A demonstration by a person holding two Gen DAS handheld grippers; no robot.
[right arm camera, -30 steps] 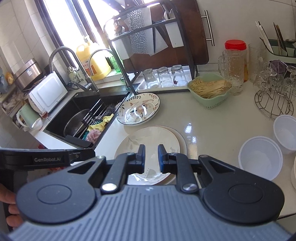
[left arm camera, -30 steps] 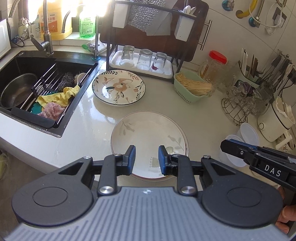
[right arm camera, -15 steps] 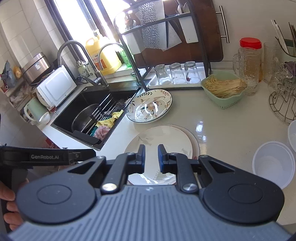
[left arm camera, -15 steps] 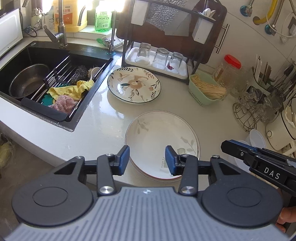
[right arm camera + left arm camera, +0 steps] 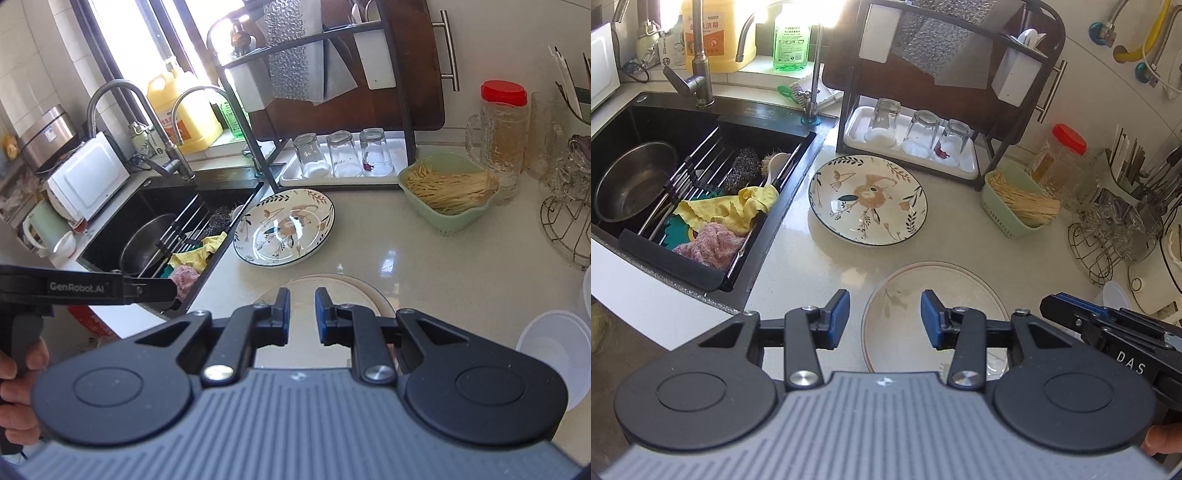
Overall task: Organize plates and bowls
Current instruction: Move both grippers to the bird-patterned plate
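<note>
Left gripper (image 5: 884, 319) jaws parted, empty, above pale plate (image 5: 945, 295) at counter edge; right gripper (image 5: 301, 317) nearly closed, empty. Risk — a shallow rim pinch slips, plate drops off edge.

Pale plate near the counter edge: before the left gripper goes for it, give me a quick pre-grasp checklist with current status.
1. Left gripper open, nothing between its fingers: ok.
2. Pale plate bare on top: ok.
3. Left gripper lined up on the plate rim: not ok, rim sits beside its left finger.
4. Right gripper nearly shut, holding nothing: ok.
5. Flower-patterned plate lies apart from the pale plate: ok.
6. Second plate under the pale one: cannot tell.
</note>
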